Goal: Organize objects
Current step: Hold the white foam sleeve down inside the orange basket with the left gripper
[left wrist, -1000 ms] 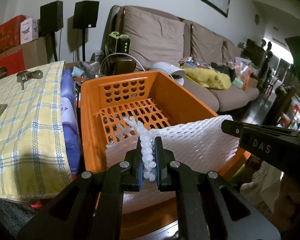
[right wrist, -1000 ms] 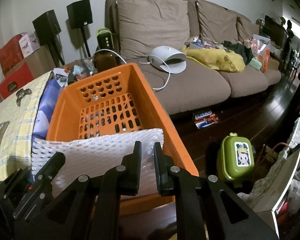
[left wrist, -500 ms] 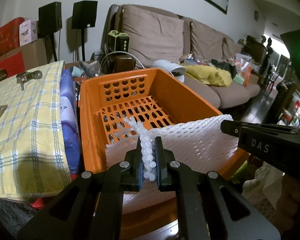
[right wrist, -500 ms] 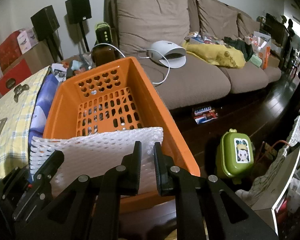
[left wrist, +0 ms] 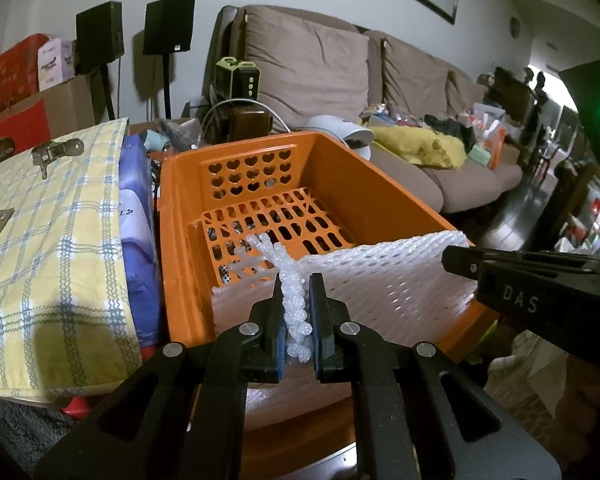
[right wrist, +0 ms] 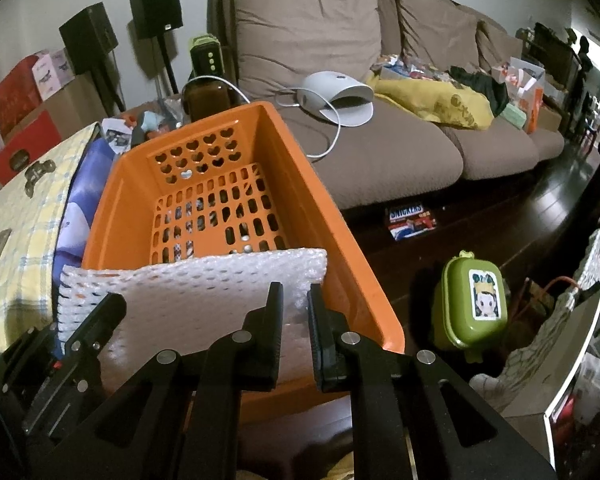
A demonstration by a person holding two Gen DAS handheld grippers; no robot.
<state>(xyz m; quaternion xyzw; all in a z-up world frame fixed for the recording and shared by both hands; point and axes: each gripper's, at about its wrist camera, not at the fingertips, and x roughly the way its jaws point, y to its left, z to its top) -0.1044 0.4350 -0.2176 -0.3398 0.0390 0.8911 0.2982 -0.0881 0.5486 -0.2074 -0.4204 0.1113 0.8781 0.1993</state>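
Both wrist views close, perhaps sharing basket [left wrist: 384,196]

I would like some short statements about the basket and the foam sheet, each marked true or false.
1. Both grippers hold the white foam sheet. True.
2. The orange basket is full of toys. False: only the sheet reaches into it.
3. The left gripper pinches a bunched edge of the sheet. True.
4. A green box sits on the sofa. False: it sits on the floor.
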